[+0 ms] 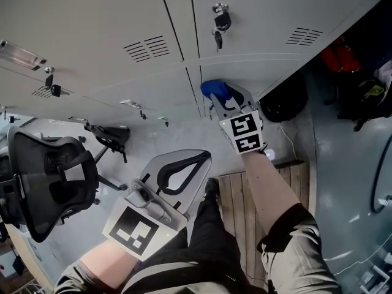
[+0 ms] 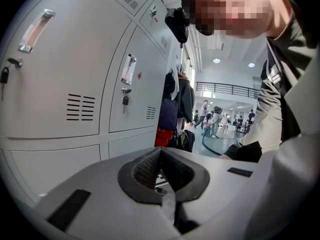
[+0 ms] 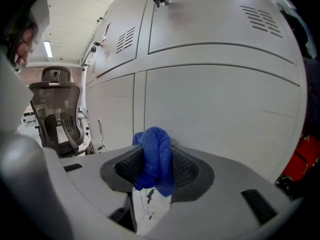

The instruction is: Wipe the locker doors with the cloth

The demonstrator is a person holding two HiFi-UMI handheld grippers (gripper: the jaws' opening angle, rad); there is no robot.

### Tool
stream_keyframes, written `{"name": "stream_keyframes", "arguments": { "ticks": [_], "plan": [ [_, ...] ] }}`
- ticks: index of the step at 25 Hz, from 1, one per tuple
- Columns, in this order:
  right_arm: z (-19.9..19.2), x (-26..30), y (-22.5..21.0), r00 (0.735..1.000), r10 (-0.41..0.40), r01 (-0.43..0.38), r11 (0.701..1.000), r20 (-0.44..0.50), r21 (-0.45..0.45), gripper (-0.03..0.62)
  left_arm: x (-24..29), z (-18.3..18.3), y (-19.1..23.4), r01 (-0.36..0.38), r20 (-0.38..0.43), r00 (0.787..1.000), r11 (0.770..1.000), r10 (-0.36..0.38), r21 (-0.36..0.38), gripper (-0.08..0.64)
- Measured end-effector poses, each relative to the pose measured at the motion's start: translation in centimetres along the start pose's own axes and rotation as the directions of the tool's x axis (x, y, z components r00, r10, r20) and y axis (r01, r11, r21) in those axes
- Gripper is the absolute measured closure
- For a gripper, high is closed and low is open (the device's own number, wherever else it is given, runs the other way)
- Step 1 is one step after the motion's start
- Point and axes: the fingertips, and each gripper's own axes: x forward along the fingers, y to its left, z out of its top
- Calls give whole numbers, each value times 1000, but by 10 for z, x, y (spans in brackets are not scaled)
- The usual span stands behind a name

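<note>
A bunched blue cloth is pinched between the jaws of my right gripper, which is shut on it. In the head view that right gripper holds the cloth up against the bottom row of grey locker doors, near the seam between two doors. The lower locker door fills the right gripper view just beyond the cloth. My left gripper hangs low over the floor, away from the lockers, jaws shut with nothing between them; its own view shows the jaws closed together.
A black mesh office chair stands at the left beside the lockers. Keys hang from locker locks. Dark and red bags lie at the right. A wooden pallet is underfoot. People stand far off in a hall.
</note>
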Motion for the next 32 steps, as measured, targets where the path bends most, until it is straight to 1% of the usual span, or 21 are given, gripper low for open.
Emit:
{"name": "stream_keyframes", "arguments": {
  "ticks": [4,8,14,17,21,24,26,30,32],
  "plan": [
    [-7,-8,-22,999,-38,38,999,-17,2,439,-5,-3,3,-1,-1,1000,1000,1,-7,553],
    [-22,-28,-65,992,-115,116,993,-46,13,439,-2,-5,2,8,-5,1000,1000,-8,-13,554],
    [-41,-55,-127,977,-197,200,979,-76,27,437,18,-13,-9,35,-15,999,999,-36,-24,553],
    [-52,-69,-156,966,-243,248,968,-92,46,439,29,-15,-15,54,-23,998,998,-54,-26,553],
    [-63,-83,-184,951,-287,294,954,-114,51,437,40,-15,-21,66,-27,997,997,-67,-25,554],
    [-65,-85,-182,949,-294,302,952,-116,55,439,42,-15,-20,66,-29,997,998,-67,-21,554],
    [-64,-80,-166,956,-272,280,958,-111,63,439,42,-15,-19,66,-26,997,998,-66,-13,554],
    [-57,-55,-100,984,-152,157,987,-92,46,439,40,-19,-19,68,-30,997,998,-68,2,554],
    [-50,-39,-64,993,-89,91,995,-83,26,439,36,-20,-17,62,-24,998,998,-62,1,553]
  ]
}}
